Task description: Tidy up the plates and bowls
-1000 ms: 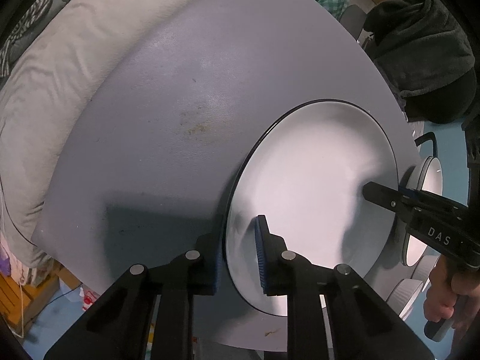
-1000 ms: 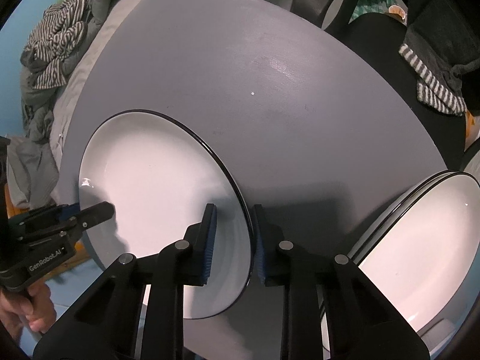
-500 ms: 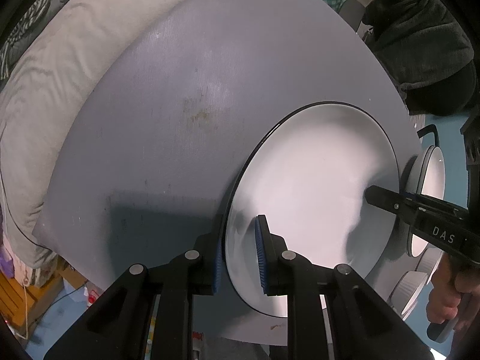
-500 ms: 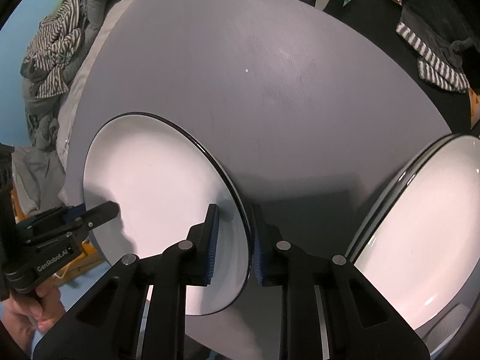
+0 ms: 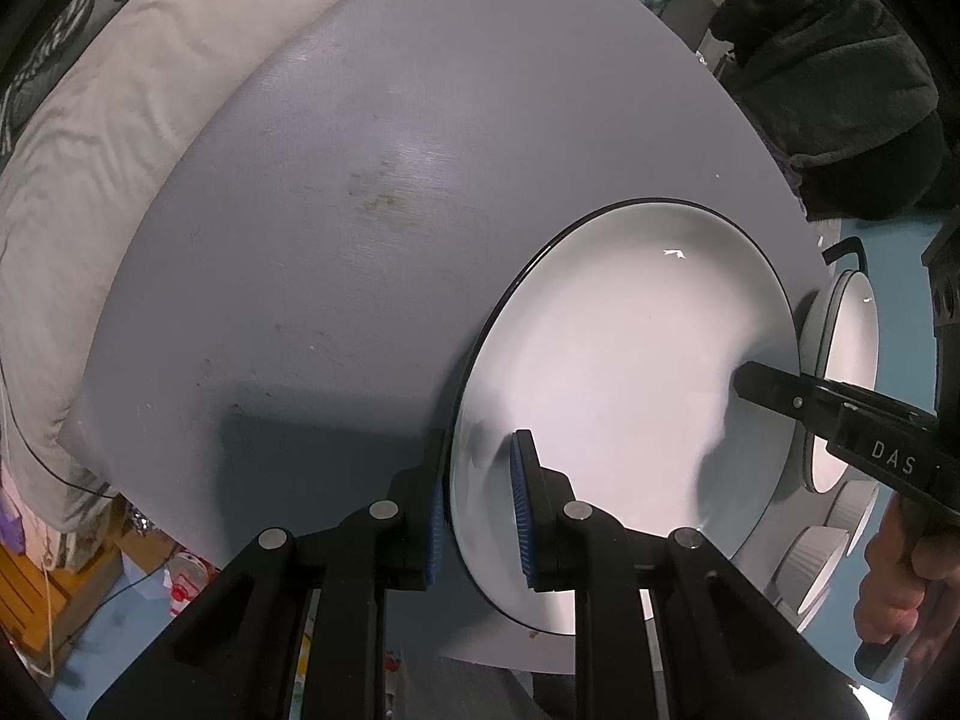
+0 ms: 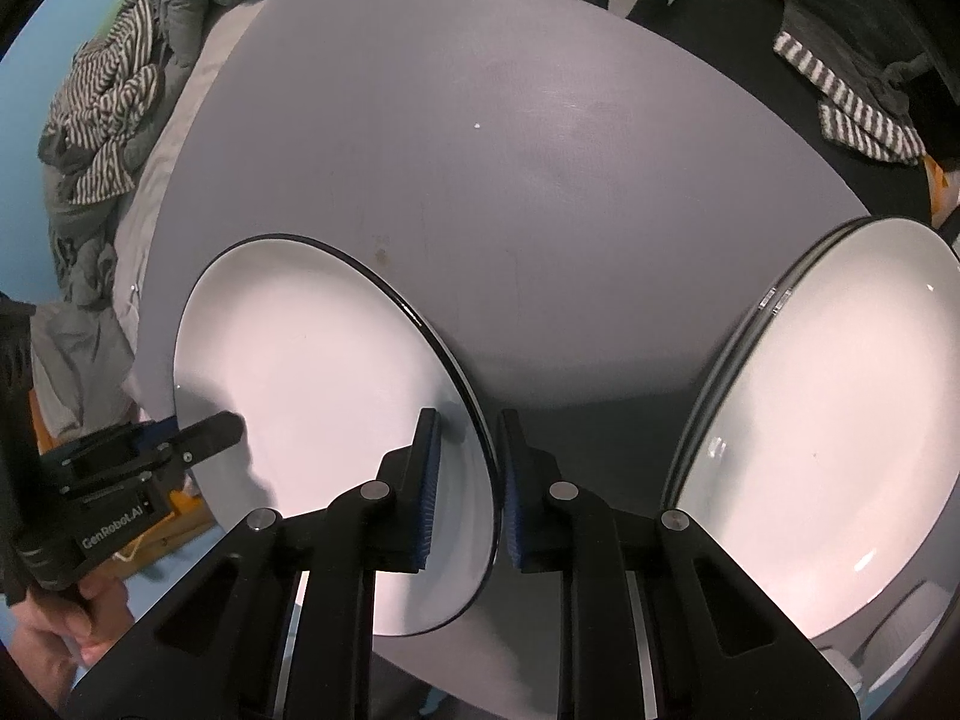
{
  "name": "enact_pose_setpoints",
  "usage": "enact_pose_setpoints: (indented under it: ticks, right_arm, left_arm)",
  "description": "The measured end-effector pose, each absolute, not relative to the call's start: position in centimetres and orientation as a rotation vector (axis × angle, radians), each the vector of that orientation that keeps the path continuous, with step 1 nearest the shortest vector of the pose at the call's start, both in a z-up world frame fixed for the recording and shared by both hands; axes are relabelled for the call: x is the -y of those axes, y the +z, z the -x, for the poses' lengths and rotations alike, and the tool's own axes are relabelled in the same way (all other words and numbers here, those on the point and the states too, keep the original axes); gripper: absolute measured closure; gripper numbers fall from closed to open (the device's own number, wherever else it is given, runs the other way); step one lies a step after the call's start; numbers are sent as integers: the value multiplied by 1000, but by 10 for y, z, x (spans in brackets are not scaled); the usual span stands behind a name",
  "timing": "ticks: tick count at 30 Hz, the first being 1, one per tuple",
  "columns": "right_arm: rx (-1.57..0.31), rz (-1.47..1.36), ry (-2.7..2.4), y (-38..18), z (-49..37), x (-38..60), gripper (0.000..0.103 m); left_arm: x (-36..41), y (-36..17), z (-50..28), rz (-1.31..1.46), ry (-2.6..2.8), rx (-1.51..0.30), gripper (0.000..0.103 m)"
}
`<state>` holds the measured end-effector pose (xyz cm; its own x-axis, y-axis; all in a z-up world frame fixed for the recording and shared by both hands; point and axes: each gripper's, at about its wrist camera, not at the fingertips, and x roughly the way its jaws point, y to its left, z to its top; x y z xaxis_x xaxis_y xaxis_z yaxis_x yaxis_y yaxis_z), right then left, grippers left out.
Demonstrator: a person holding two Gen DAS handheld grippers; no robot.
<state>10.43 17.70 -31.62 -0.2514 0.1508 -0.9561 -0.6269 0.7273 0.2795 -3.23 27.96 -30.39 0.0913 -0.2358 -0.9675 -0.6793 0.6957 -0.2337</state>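
A white plate with a thin black rim hangs low over the round grey table, held from both sides. My left gripper is shut on its left rim. My right gripper is shut on the opposite rim of the same plate. Each view shows the other gripper across the plate: the right gripper and the left gripper. A stack of matching plates sits close on the right, partly over the table edge.
Beyond the held plate stand more white dishes and ribbed bowls. A pale pillow lies left of the table and dark clothing behind it. Striped clothes and a striped towel flank the table.
The plate and both grippers have drifted toward the stack of plates on the right, which now looms larger in the right wrist view. Both grips are unchanged.
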Motion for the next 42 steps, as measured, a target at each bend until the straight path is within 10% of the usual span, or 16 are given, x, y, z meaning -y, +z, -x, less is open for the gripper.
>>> enact_pose_setpoints:
  ticks: [42]
  right_arm:
    - [-1621,197,649,-268,-160,-59,84]
  left_arm:
    - [-200,-263,-54,616,226,-1481,84]
